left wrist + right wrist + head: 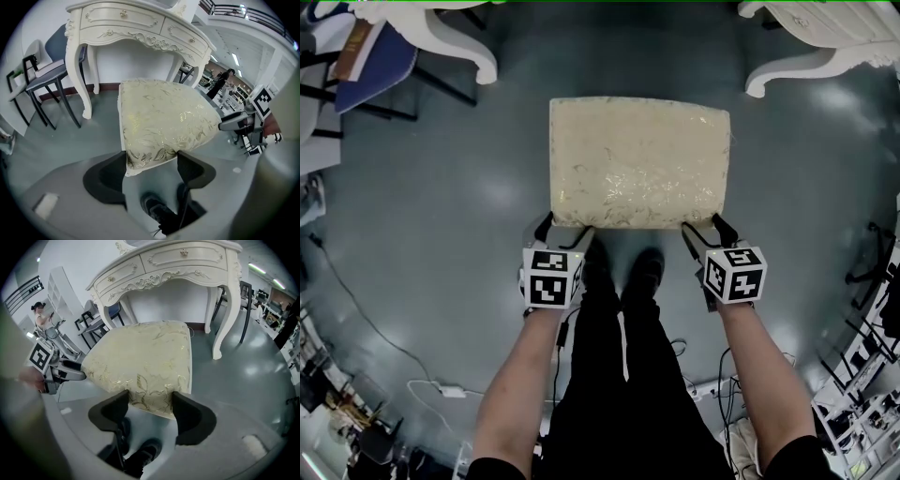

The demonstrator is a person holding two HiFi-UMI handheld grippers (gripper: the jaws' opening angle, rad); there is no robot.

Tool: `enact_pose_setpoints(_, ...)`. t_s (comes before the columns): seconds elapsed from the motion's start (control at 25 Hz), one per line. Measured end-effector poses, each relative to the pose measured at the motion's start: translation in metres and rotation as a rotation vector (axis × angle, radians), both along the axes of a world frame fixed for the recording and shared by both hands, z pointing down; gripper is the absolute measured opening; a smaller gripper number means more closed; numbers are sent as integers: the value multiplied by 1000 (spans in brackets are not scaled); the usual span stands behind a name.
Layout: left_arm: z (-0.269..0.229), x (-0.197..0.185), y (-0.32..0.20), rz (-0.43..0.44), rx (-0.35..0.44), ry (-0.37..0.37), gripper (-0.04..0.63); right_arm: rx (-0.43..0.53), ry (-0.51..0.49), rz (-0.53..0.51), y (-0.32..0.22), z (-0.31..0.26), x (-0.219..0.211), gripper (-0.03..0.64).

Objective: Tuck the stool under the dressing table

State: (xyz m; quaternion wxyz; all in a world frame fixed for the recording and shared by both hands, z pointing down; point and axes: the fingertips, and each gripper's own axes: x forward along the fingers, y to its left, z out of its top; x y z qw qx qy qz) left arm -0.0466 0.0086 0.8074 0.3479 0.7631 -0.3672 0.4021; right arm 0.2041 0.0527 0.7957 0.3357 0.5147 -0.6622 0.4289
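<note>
The stool, topped by a cream cushion with a gold leaf pattern (637, 159), stands on the grey floor in front of the white dressing table (140, 23), whose curved legs (806, 66) show at the top of the head view. My left gripper (562, 225) is at the cushion's near left corner (164, 122), jaws open with the corner between them. At the near right corner (145, 362) is my right gripper (705, 225), also open around the cushion's edge. Neither pair of pads visibly presses the fabric. The stool's legs are hidden.
The person's shoes (637, 272) stand just behind the stool. Dark chairs (47, 75) sit left of the table. Cables and a power strip (441, 384) lie on the floor at lower left, with racks of equipment (862, 394) at right. A person (220, 79) stands far off.
</note>
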Motion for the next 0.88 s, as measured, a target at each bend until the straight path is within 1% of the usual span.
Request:
enact_pose_setpoints(0.2,0,-7,-35,23,16,2,360,8,5,46,-24,0,-9,296)
enact_pose_setpoints(0.36,-1,-12,-58,32,30,5,360,1,3,59,-44,1,-14,296)
enact_pose_setpoints(0.56,0,-6,-87,48,31,13,359,10,17,71,-72,2,-8,296)
enact_pose_setpoints(0.76,0,-4,-109,57,-7,1,357,-2,21,79,-96,5,-5,296)
enact_pose_setpoints(0.88,-1,-1,-121,55,-23,3,357,11,27,72,-111,3,-1,296)
